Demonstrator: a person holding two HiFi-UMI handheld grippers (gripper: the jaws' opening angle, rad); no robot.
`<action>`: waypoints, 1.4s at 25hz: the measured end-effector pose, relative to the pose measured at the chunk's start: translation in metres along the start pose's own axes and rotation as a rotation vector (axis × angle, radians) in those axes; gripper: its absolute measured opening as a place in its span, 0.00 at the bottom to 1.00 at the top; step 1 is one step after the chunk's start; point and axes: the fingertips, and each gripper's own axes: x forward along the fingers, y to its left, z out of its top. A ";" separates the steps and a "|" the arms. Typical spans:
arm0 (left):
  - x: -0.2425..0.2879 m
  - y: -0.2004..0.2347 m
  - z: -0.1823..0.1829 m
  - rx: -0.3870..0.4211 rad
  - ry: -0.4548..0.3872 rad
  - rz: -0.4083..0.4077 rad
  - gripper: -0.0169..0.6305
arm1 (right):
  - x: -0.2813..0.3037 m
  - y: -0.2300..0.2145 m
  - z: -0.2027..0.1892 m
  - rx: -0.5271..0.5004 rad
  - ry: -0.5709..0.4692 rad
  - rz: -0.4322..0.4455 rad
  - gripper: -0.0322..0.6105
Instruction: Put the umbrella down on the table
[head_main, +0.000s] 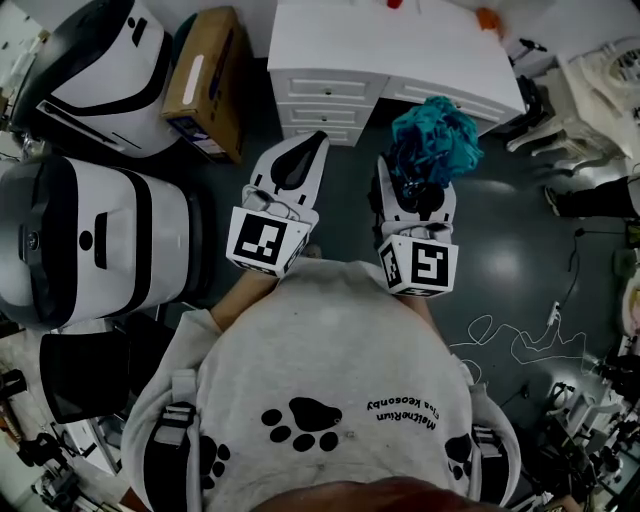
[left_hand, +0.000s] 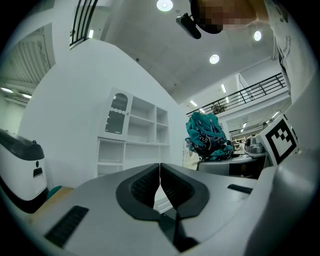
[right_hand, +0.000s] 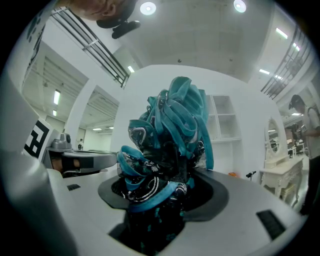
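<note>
My left gripper (head_main: 312, 143), left of centre in the head view, has a white moulded shell and black ribbed jaw pads. My right gripper (head_main: 412, 180), right of centre, has the same white shell with black pads. The left cube (head_main: 265, 240) and the right cube (head_main: 420, 265) bear black-and-white square markers. I wear a grey sweatshirt (head_main: 330, 340), lower centre, printed with black paw prints (head_main: 310, 422) and black lettering (head_main: 403, 415). Grey buckled straps (head_main: 175, 425) sit at both shoulders.
</note>
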 end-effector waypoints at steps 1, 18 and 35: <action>0.004 0.004 -0.001 -0.001 0.002 -0.005 0.05 | 0.005 -0.001 -0.001 0.001 0.003 -0.005 0.49; 0.044 0.038 -0.022 -0.041 0.021 -0.028 0.05 | 0.056 -0.012 -0.018 0.020 0.042 -0.018 0.49; 0.158 0.125 -0.040 -0.049 0.036 0.037 0.05 | 0.201 -0.058 -0.030 0.025 0.056 0.038 0.49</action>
